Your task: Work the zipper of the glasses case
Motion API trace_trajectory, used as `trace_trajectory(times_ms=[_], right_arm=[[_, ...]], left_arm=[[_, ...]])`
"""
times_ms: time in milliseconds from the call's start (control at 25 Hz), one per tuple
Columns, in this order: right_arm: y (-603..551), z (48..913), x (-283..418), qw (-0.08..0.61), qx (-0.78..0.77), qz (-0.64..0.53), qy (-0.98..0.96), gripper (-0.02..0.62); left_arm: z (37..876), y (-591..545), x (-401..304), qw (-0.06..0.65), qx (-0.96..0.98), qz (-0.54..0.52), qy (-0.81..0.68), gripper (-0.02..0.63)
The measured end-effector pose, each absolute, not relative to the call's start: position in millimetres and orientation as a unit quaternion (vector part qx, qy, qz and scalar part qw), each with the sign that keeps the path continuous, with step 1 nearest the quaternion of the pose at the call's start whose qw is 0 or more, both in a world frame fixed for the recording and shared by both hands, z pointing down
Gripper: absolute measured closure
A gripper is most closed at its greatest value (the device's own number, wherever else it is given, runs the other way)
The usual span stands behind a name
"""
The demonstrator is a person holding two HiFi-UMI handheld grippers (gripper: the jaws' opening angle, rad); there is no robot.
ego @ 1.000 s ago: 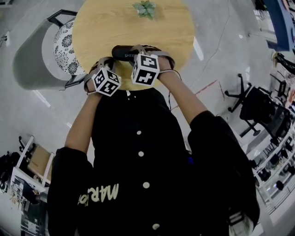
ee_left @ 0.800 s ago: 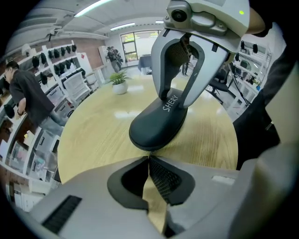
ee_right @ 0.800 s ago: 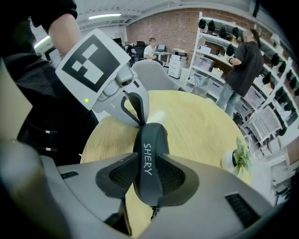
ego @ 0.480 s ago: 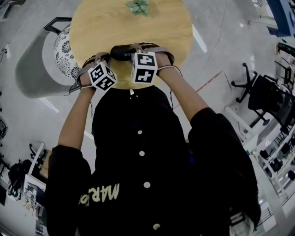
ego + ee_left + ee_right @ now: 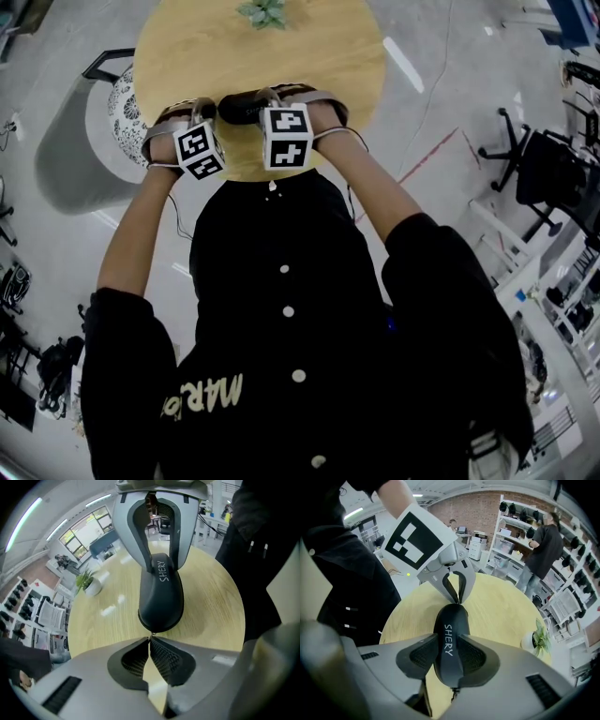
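A black glasses case (image 5: 240, 106) printed SHERY lies near the front edge of a round wooden table (image 5: 281, 56). My right gripper (image 5: 449, 656) is shut on the case (image 5: 449, 639), its pads pressing both long sides at the end nearer the middle. My left gripper (image 5: 150, 640) is shut on the small metal zipper pull (image 5: 151, 637) at the other rounded end of the case (image 5: 160, 597). In the left gripper view the right gripper (image 5: 157, 557) straddles the far end. In the right gripper view the left gripper (image 5: 454, 595) pinches at the case's far tip.
A small potted plant (image 5: 263, 12) stands at the table's far side. A grey chair (image 5: 80, 141) with a patterned cushion sits left of the table, and an office chair (image 5: 548, 178) to the right. A person (image 5: 544, 550) stands at shelves beyond the table.
The left gripper has rolled about its own axis and slid a little to the left, its marker cube turning. The right gripper and the case have stayed put.
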State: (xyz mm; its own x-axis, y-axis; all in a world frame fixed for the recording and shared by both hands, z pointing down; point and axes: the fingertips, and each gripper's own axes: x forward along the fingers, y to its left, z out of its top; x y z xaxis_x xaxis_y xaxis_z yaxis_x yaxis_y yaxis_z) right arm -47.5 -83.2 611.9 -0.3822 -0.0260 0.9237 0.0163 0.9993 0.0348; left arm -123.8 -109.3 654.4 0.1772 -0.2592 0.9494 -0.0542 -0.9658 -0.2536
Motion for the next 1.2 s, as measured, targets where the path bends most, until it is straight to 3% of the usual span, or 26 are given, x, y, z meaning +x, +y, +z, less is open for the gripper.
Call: trace_trajectory(times_ms=[800,1200], right_arm=[[-82.9,614.5,-47.3,0.554,-0.01,-0.035,-0.832,0.456],[-84.9,610.3,-46.2,0.541,0.004,-0.017,-0.841,0.456]], left_arm=[[651.2,-135.7,-94.5,0.24,-0.726,-0.643,-0.052,0.589],[646.6,-137.7,-94.5,0.245,-0.729,-0.638,-0.05,0.583]])
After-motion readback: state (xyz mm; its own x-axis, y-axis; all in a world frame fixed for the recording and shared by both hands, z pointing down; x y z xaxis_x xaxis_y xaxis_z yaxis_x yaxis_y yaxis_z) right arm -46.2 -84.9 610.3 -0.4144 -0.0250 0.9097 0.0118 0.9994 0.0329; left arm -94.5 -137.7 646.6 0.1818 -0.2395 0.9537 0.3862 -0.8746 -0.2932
